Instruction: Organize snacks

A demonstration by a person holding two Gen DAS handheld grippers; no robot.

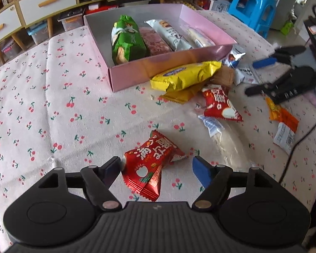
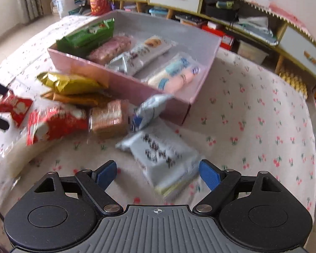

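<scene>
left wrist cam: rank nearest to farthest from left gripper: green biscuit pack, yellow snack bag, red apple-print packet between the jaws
1. red apple-print packet, between the open jaws of the left gripper.
2. yellow snack bag, mid-table, against the pink box front wall.
3. green biscuit pack, inside the box, left end.

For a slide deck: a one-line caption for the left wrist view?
Left gripper open around a red snack packet on the cherry-print cloth, pink box behind.

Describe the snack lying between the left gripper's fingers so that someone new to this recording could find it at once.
Start at the pink box on the cherry-print tablecloth and come toward the camera, past the yellow packet leaning on the box's front wall. The red snack packet lies alone between the open left gripper. A second red packet sits in the pile by the box; this one lies apart, nearest the camera.
</scene>
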